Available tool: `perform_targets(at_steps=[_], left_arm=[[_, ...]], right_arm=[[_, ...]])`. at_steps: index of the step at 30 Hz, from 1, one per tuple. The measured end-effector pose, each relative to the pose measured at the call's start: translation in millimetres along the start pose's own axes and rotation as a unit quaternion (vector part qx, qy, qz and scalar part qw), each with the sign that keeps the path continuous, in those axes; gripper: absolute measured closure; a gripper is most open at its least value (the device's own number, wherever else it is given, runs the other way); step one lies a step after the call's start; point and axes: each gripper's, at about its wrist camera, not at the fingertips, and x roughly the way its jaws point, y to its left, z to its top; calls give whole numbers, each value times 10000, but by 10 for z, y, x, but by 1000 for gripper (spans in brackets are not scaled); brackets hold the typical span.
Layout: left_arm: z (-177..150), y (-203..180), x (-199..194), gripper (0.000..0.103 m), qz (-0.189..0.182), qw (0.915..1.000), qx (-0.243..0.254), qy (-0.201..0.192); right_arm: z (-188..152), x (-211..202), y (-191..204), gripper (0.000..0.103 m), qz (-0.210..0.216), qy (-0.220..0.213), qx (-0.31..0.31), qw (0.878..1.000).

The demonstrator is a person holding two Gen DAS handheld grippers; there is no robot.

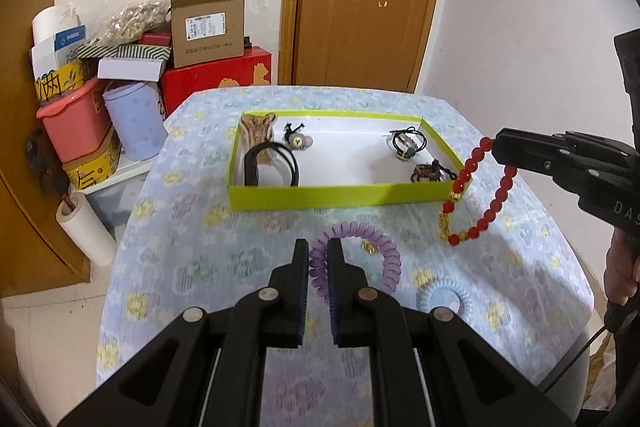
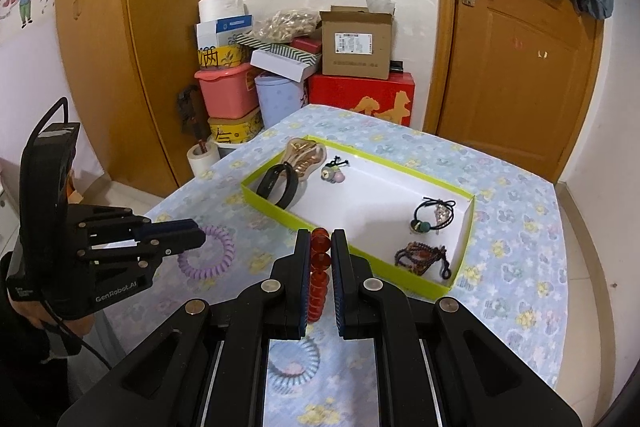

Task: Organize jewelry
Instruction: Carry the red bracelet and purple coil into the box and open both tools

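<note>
In the left wrist view, the left gripper (image 1: 318, 251) pinches the purple coil hair tie (image 1: 360, 259) between nearly closed jaws at six o'clock, lifting it above the flowered tablecloth (image 1: 180, 247). At three o'clock the right gripper (image 1: 496, 145) clamps the red bead bracelet (image 1: 476, 195), which hangs just beside the green tray's (image 1: 340, 195) near right corner. A light blue coil tie (image 1: 446, 297) lies on the cloth at five o'clock. In the right wrist view, red beads sit squeezed between the right gripper's (image 2: 320, 239) jaws at centre; the tray, holding a black band (image 2: 276, 187) and hair ties, lies at one o'clock, and the left gripper carries the purple coil at nine o'clock.
</note>
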Motion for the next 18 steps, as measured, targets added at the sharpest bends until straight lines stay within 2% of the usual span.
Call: perform_targets(at_steps=[18], left_arm=[[625, -9, 487, 94, 59, 9998, 184, -98]], right_arm=[[506, 313, -459, 93, -191, -155, 71, 9997]])
